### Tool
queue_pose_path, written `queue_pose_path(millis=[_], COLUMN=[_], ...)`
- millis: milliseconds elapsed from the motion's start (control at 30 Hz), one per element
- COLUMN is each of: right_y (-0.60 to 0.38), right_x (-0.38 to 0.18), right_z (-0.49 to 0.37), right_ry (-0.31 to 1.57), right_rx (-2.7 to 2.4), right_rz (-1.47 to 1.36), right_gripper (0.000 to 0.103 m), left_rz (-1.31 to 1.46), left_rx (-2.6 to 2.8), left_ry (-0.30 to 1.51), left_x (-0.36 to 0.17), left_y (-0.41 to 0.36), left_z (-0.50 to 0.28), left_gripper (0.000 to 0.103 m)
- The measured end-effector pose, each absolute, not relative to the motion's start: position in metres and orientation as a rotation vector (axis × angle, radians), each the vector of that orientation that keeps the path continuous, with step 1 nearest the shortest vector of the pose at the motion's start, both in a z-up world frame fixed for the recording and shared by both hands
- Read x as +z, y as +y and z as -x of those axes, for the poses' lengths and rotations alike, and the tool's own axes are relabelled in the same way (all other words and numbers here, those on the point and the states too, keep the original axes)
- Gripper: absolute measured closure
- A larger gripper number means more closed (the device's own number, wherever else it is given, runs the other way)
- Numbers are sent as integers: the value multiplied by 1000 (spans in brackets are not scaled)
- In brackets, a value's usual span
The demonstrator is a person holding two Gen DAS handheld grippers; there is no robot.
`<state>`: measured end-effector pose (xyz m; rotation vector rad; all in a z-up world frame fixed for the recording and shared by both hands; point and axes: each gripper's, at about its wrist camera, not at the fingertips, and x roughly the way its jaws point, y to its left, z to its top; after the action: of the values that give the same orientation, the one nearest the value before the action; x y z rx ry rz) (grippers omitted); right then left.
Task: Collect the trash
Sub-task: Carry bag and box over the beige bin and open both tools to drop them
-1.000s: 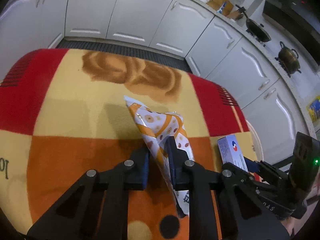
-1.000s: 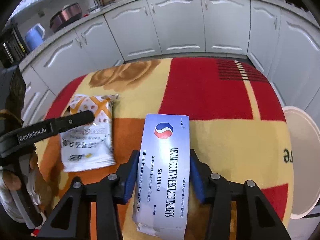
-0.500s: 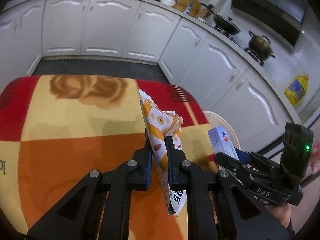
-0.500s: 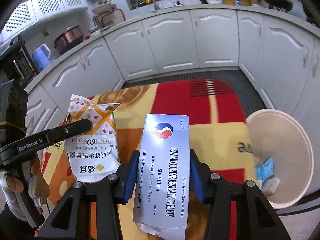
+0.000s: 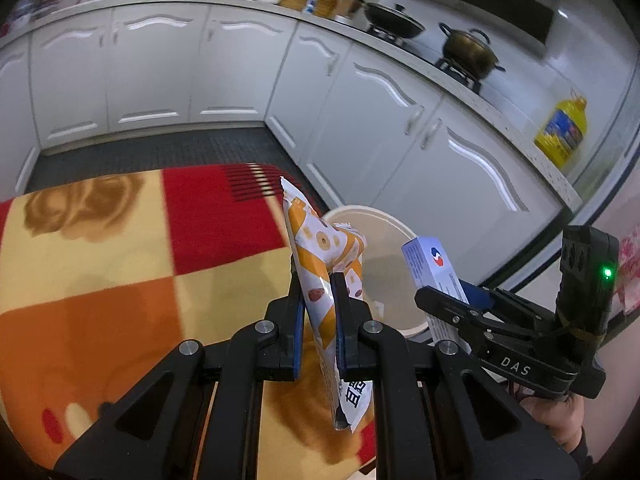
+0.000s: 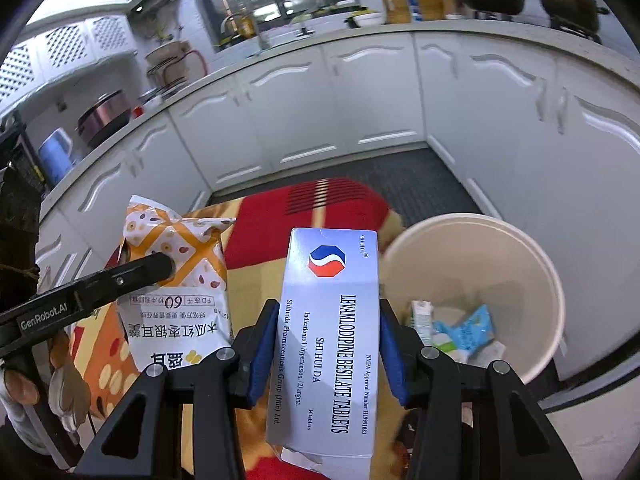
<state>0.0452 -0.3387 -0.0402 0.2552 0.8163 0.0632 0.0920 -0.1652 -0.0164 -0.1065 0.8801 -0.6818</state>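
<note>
Now, from the left wrist view, the left gripper (image 5: 318, 312) has its fingers clenched on the snack packet (image 5: 325, 276), which stands edge-on between the pads with its long axis running up and down, one end poking above the fingers and the printed end hanging below them. Beyond the packet sits the white bin (image 5: 394, 264), on the floor just off the far edge of the patterned cloth (image 5: 100, 264) covering the desk. So the packet is on the near side of the bin, partly over its rim by the look of it, though depth is hard to judge here. The right gripper (image 5: 452, 300) shows to the right of the bin, carrying the tablet box (image 5: 430, 264).

Over in the right wrist view, the right gripper (image 6: 328, 344) is grasping the tablet box (image 6: 330, 340) across its width, long axis pointing straight ahead along the fingers. The white bin (image 6: 540, 276) lies ahead and to the right of the box, with a few scraps already in its bottom; the box's far end sits just left of the bin's near rim. The snack packet (image 6: 180, 280) hangs on the far side of the box from the bin, so I'd judge the right gripper the nearer one, needing only a short swing rightward
</note>
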Motion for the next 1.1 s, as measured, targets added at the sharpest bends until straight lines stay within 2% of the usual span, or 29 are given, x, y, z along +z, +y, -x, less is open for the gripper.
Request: queue_pose_path(millis=[500, 1100], right_y=[-406, -451], right_x=[-63, -106], right_z=[-35, -51], right_ry=[843, 906], right_rx=[-48, -116], right_rz=[-338, -411], right_gripper=[57, 57], left_rz=[33, 17], left_rx=[-743, -725], left_ry=[908, 989], left_x=[-29, -69], left_y=[-253, -309], left_z=[-102, -130], left_gripper=[93, 93])
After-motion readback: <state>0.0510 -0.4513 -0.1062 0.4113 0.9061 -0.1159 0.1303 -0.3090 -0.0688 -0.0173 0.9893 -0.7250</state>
